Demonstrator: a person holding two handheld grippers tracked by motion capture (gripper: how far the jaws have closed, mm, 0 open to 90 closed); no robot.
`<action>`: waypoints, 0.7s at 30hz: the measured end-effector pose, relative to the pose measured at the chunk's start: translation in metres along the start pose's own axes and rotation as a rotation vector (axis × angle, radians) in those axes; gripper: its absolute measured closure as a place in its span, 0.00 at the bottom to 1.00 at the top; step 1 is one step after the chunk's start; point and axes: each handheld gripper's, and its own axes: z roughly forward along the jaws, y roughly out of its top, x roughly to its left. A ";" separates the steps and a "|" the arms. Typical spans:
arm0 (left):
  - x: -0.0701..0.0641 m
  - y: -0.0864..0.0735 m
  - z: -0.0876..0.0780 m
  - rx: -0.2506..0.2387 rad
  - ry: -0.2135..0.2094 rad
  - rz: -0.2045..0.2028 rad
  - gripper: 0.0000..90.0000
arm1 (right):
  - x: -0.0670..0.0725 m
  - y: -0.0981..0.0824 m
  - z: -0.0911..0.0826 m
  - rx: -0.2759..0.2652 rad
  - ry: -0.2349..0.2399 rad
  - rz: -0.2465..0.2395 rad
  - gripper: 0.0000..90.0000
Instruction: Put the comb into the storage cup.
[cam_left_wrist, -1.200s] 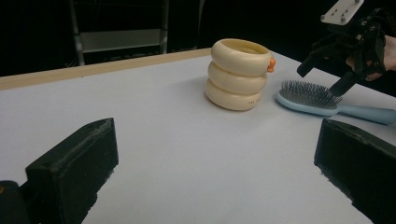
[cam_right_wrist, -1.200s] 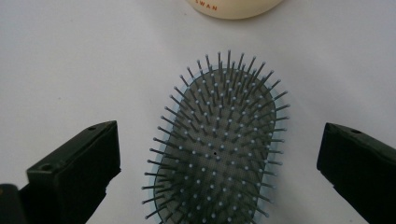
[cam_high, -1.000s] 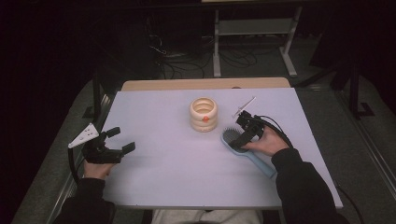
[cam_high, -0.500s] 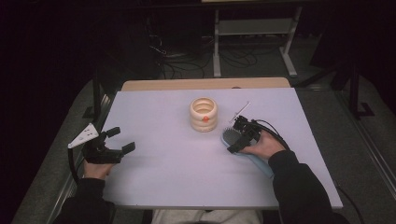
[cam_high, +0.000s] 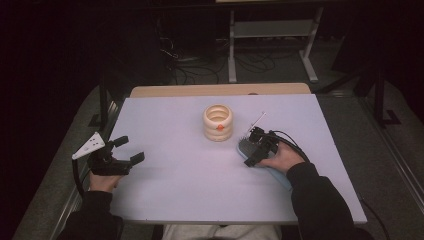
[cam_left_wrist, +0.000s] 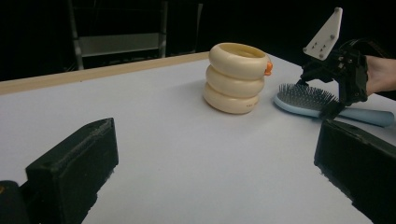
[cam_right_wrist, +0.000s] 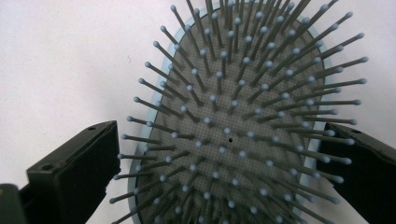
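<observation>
A light-blue hairbrush (cam_high: 243, 146) with grey bristles lies bristles-up on the pale table, right of centre. Its handle runs under the person's right hand. My right gripper (cam_high: 252, 148) hangs low over the brush head. In the right gripper view, my right gripper (cam_right_wrist: 219, 135) is open, its jaws standing on either side of the brush head (cam_right_wrist: 243, 116). The left gripper view shows the brush (cam_left_wrist: 303, 98) beside a cream cup of stacked rings (cam_left_wrist: 236, 77). My left gripper (cam_high: 131, 150) rests open and empty near the table's left edge.
The cream ring cup (cam_high: 218, 122) stands at mid-table, just left of the brush, with a small orange spot on its side. The table (cam_high: 175, 190) has a wooden strip along its far edge. A metal stand (cam_high: 270, 30) and cables lie on the dark floor beyond.
My right gripper has come down and toward the person, onto the brush head. The left gripper has stayed where it was.
</observation>
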 end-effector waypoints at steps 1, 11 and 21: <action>0.000 0.000 0.000 0.000 0.000 0.000 0.00 | 0.000 0.000 0.000 0.001 -0.004 0.000 0.00; 0.000 0.000 0.000 0.003 -0.001 0.002 0.00 | 0.004 0.000 0.001 0.019 -0.068 -0.021 0.04; 0.000 0.000 0.000 0.002 0.000 0.002 0.00 | 0.006 0.001 -0.002 0.023 -0.065 -0.025 0.12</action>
